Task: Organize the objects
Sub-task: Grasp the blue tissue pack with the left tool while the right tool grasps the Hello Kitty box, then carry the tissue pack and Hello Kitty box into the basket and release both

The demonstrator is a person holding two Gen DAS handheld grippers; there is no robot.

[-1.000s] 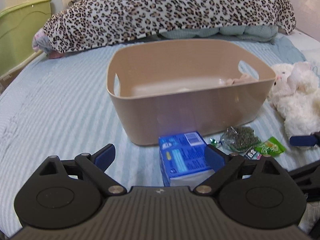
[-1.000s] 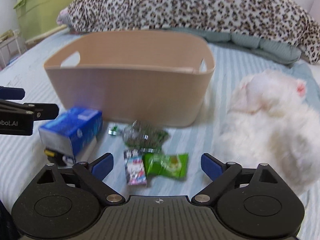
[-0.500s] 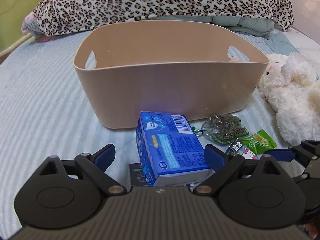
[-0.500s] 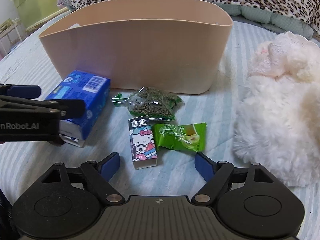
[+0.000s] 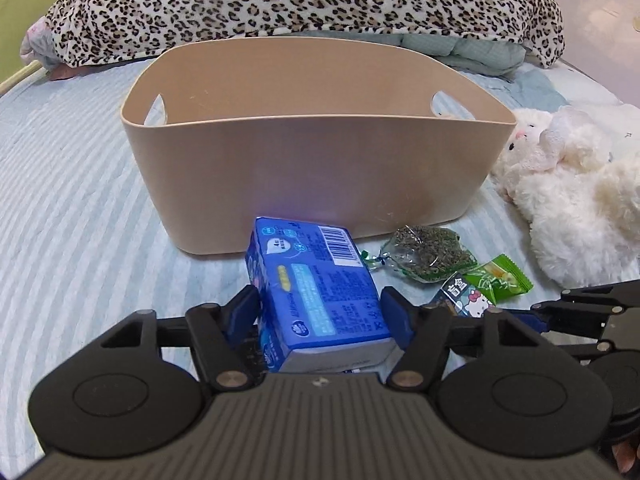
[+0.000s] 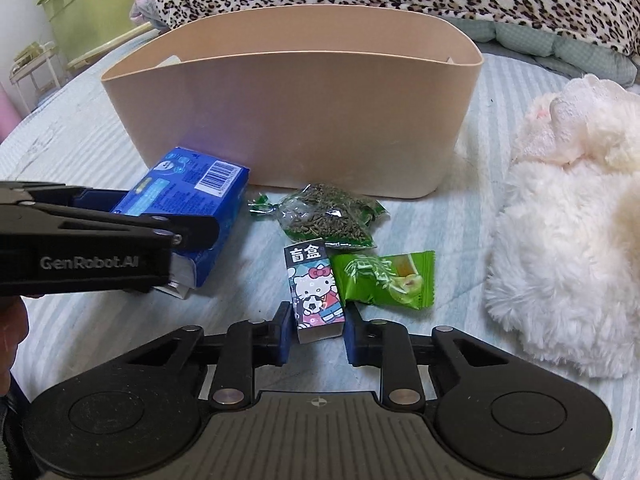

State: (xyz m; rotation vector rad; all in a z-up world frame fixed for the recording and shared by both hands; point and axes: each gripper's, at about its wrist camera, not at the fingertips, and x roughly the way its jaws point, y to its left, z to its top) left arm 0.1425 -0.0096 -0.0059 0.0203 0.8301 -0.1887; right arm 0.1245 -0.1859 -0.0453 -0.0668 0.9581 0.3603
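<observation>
Bright, soft, even light; sharp focus, faint shadows, strong fisheye bending at edges.

Beige bin (image 5: pixel 316 184) floor hidden; plush toy (image 6: pixel 568 248) cropped

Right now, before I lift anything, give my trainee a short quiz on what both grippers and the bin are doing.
1. True or false: the left gripper has its fingers on either side of the blue box.
2. What does the right gripper have between its fingers? A) green candy packet B) small Hello Kitty box C) bag of dried herbs
3. Fill in: the loose items lie on the striped bedspread in front of the beige ____.

Key
1. True; the pads sit close against both sides of the box.
2. B, the small Hello Kitty box; the green candy packet lies beside it and the bag of dried herbs behind it.
3. bin.
</observation>
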